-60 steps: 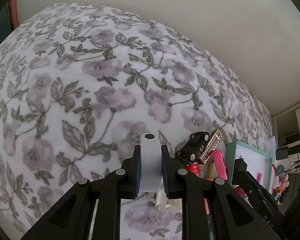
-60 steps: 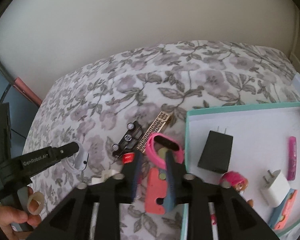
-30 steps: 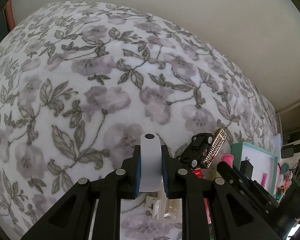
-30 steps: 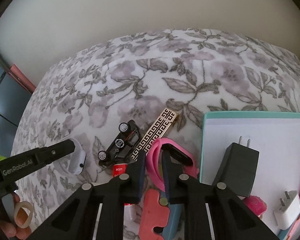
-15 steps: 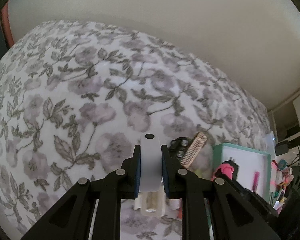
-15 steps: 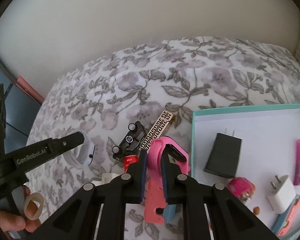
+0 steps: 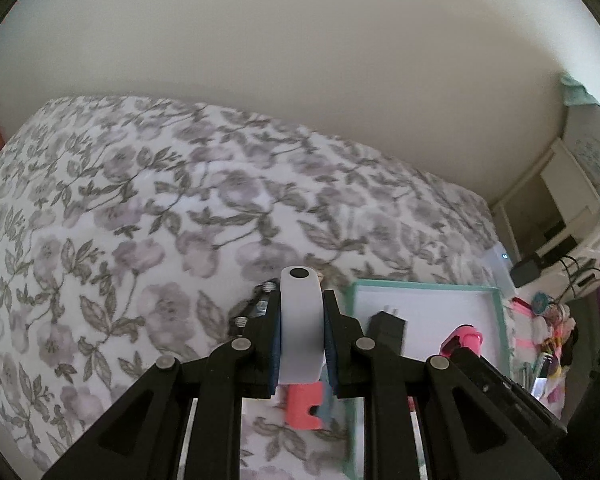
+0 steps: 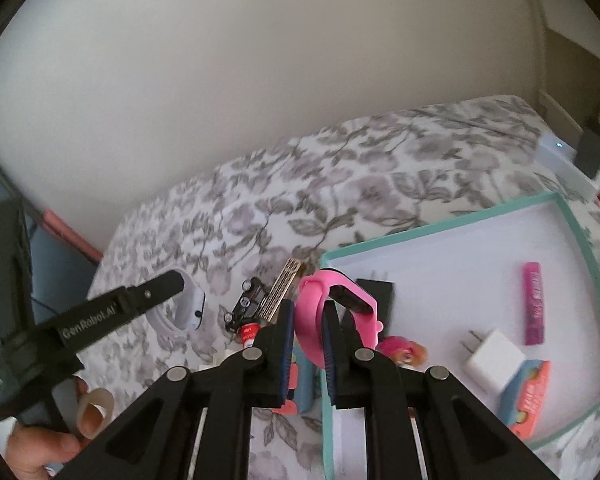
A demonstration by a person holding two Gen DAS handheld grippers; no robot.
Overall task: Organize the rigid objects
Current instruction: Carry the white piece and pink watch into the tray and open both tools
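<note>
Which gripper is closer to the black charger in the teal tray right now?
Right. The right gripper, holding the pink band, hangs beside the black charger; the left gripper, holding the white band, stays out over the bedspread.

We see a floral blanket (image 7: pixel 148 216) of grey leaves and mauve blossoms spread over the whole surface, and behind it a plain cream wall (image 8: pixel 260 60). At the far right edge of the blanket lies a white box (image 8: pixel 560 160) with a small lit dot, a dark block (image 8: pixel 592 152) just beside it. White shelves (image 7: pixel 568 208) stand in the right corner.
</note>
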